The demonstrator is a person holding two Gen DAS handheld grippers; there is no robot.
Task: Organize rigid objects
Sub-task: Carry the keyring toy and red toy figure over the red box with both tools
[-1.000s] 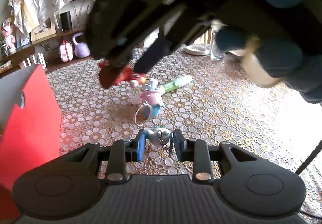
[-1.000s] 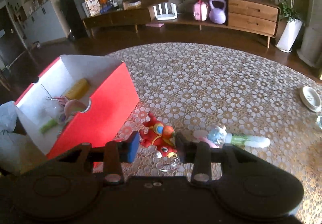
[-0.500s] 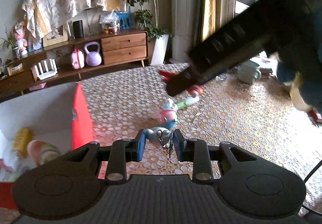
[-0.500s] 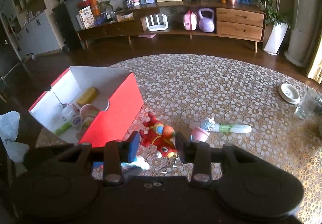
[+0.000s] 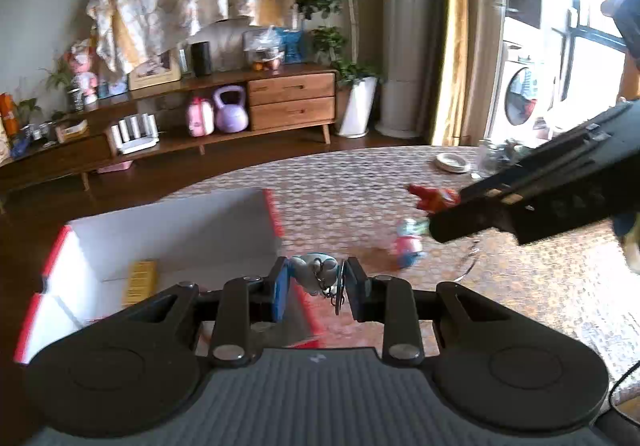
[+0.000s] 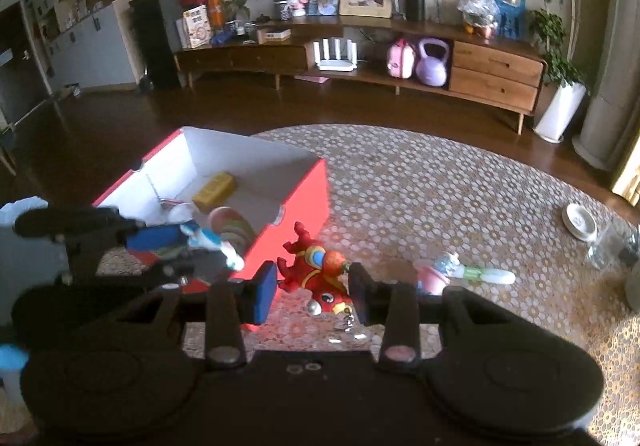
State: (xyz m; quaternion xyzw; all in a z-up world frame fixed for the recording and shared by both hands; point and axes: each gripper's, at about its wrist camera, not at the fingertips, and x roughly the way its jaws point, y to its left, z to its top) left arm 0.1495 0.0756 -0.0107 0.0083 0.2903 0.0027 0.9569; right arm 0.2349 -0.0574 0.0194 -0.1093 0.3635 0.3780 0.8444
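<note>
Both grippers grip toys; red figure [image 6: 314, 274] lies tilted, head lower-right.

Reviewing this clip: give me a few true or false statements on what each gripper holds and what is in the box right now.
1. The left gripper grips a pale blue keychain figure. True.
2. The right gripper is empty. False: its pads are closed on a red keychain figure.
3. The red box is empty. False: a yellow block and other items lie inside.
4. A pink figure lies on the tablecloth, outside the box. True.
5. The box has a lid on. False: it is open-topped.
</note>
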